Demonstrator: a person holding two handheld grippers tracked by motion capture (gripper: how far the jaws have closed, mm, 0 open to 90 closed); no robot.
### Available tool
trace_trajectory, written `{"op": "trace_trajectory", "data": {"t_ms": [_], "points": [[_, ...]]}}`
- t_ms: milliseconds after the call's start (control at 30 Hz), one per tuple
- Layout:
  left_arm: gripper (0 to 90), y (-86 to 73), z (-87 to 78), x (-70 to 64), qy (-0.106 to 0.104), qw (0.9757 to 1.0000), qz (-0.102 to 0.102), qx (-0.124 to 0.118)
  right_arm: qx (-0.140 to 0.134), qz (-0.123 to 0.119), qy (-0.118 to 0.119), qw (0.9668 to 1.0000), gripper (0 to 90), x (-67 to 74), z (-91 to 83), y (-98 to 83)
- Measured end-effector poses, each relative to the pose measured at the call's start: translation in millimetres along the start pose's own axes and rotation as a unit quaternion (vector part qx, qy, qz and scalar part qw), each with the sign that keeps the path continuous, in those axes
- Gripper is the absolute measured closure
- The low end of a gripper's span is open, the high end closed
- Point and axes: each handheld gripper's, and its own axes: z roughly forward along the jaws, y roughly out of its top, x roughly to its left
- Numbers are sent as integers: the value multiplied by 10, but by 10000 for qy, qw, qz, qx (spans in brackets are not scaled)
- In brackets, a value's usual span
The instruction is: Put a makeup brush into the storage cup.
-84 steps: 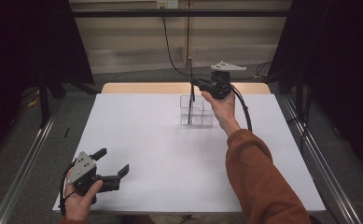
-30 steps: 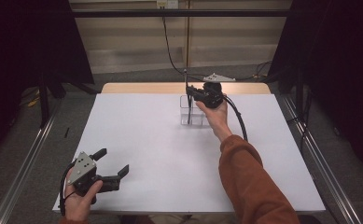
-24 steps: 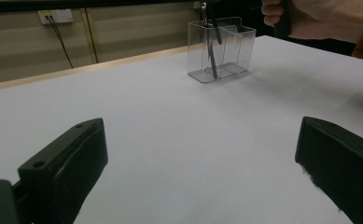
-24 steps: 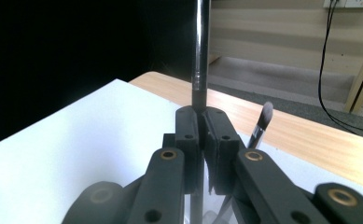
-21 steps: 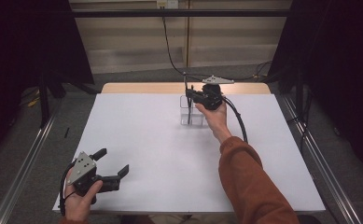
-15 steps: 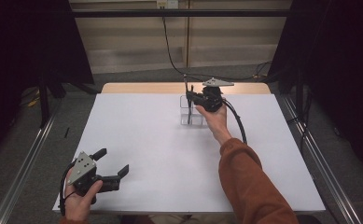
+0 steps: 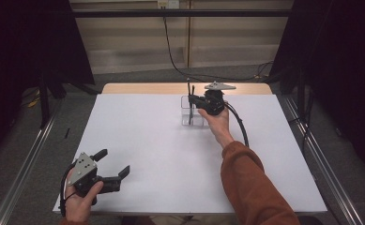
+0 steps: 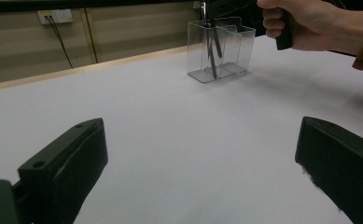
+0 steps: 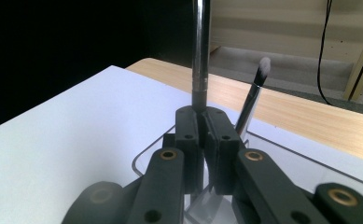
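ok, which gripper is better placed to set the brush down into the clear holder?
Right. The right gripper is shut on the upright dark-handled brush directly over the clear plastic compartment holder. The left gripper is open, empty, near the table's front-left edge.

The right hand (image 7: 216, 121), arm in a rust-orange sleeve (image 7: 250, 187) stretched forward, holds the black right gripper (image 7: 193, 99) with fingers (image 9: 188, 140) pressed together, while the left hand (image 7: 79, 204) rests near, its black left gripper (image 7: 112, 164) spread wide.
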Motion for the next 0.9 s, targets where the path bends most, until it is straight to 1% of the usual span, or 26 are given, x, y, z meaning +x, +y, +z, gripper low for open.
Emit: {"op": "trace_trajectory", "data": {"t_ms": [367,433,467,567,633,667,900], "points": [[24,0,1,-1,-14,10000,10,14,37,-10,27,10000,838,-6,-4,-15],[24,0,2,-2,-13,10000,5,7,32,8,33,10000,801,-11,-7,-12],[24,1,1,-3,-6,10000,5,8,32,11,16,10000,800,-14,-9,-10],[24,0,1,-1,-12,10000,6,11,5,59,4,10000,728,-17,-14,-7],[24,0,1,-2,-13,10000,7,11,-12,46,-7,10000,711,-18,-19,-9],[23,1,0,-3,-6,10000,11,14,-19,49,-16,10000,682,-18,-21,-13],[23,2,7,-3,-16,10000,-9,5,-64,10,70,10000,584,-4,-37,-33]]}}
